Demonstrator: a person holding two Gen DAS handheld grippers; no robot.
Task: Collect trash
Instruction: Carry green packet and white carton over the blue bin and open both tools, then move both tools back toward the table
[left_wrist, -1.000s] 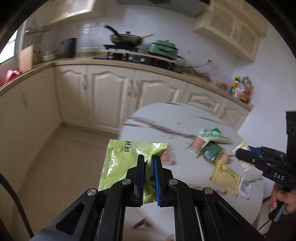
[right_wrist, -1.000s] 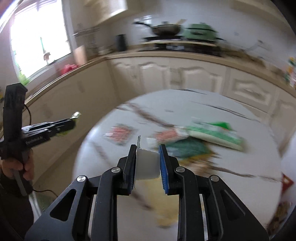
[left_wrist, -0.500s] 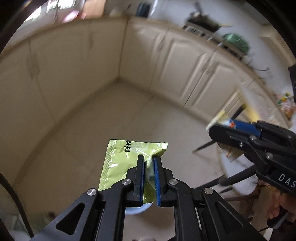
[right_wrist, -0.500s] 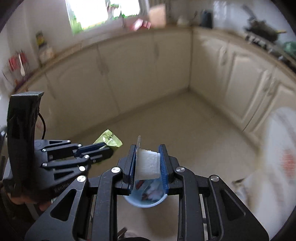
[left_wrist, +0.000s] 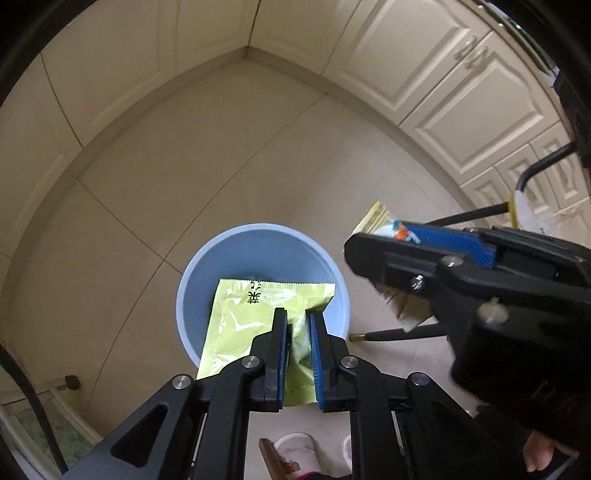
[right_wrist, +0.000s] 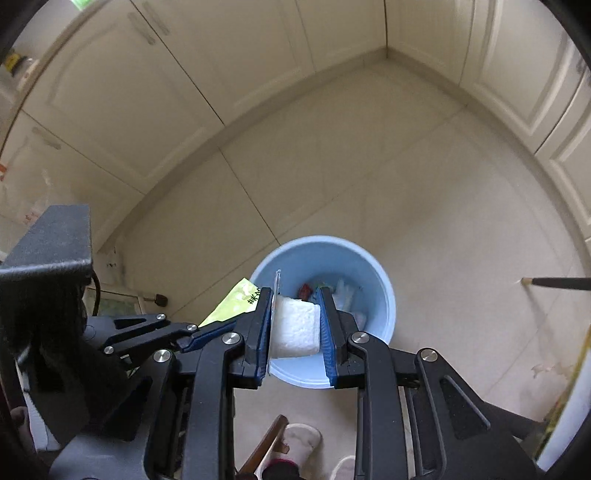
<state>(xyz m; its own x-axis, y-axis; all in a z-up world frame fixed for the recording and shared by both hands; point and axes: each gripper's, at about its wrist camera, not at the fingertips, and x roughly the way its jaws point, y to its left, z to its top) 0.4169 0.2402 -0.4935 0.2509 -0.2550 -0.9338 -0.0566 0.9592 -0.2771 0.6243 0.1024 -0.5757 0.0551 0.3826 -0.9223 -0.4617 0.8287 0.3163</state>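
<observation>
A round light-blue bin (left_wrist: 258, 240) stands on the floor right below both grippers. My left gripper (left_wrist: 298, 314) points down over it with a crumpled green wrapper (left_wrist: 240, 314) between its blue pads. Its jaws are opening, and the wrapper still hangs pinched there. My right gripper (right_wrist: 295, 291) is shut on a small white tub (right_wrist: 295, 326) with a peel lid, above the same bin (right_wrist: 321, 243). The bin holds several wrappers (right_wrist: 343, 291). Each gripper shows in the other's view: the right gripper (left_wrist: 354, 243), and the left gripper (right_wrist: 218, 328) with the green wrapper (right_wrist: 236, 299).
Cream cabinet doors (left_wrist: 443, 74) wrap the corner of the tiled floor (left_wrist: 184, 147). Thin black furniture legs (left_wrist: 399, 334) stand right of the bin. A slippered foot (right_wrist: 299, 439) is just below it. A small doorstop (left_wrist: 72, 382) sits at the left.
Both grippers swung away from the table, tipped downward and sank over the blue bin, each keeping its load. The left pads stand slightly wider apart than before.
</observation>
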